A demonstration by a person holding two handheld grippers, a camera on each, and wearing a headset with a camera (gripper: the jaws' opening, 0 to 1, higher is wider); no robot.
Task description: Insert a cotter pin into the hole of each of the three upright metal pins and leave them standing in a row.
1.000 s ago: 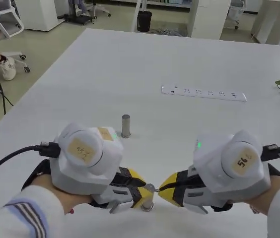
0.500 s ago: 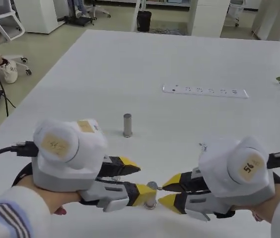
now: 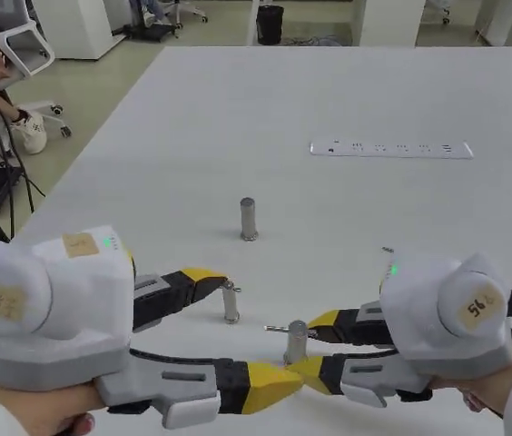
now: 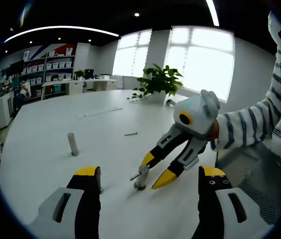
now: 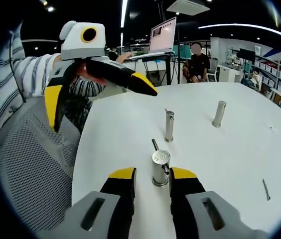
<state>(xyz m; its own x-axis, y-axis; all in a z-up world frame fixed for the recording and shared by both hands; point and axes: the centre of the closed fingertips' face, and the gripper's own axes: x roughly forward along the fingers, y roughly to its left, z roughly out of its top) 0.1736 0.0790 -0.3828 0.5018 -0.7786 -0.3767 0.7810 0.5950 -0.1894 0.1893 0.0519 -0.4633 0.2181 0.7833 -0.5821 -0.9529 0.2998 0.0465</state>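
Three upright metal pins stand on the white table [image 3: 347, 100]. The nearest pin [image 3: 296, 341] [image 5: 160, 167] [image 4: 141, 178] has a cotter pin [image 3: 276, 329] through its hole, sticking out sideways. My right gripper [image 3: 313, 345] [image 5: 153, 175] is open, its yellow tips on either side of this pin's base. My left gripper [image 3: 242, 329] [image 4: 148, 174] is open wide, holding nothing, with the nearest pin between its spread jaws. The middle pin [image 3: 231, 301] [image 5: 169, 125] carries a cotter pin near its top. The far pin [image 3: 249, 219] [image 4: 73, 144] [image 5: 219, 113] is bare.
A loose cotter pin [image 3: 387, 250] [image 4: 130, 133] [image 5: 265, 189] lies on the table beyond my right gripper. A white power strip [image 3: 390, 149] lies further back. A potted plant [image 4: 158, 82] stands at the table's end. An office chair [image 3: 20, 41] stands off the left edge.
My left gripper has opened wide and drawn back from the nearest pin. My right gripper stays at that pin. The camera has tilted, bringing the middle pin into sight.
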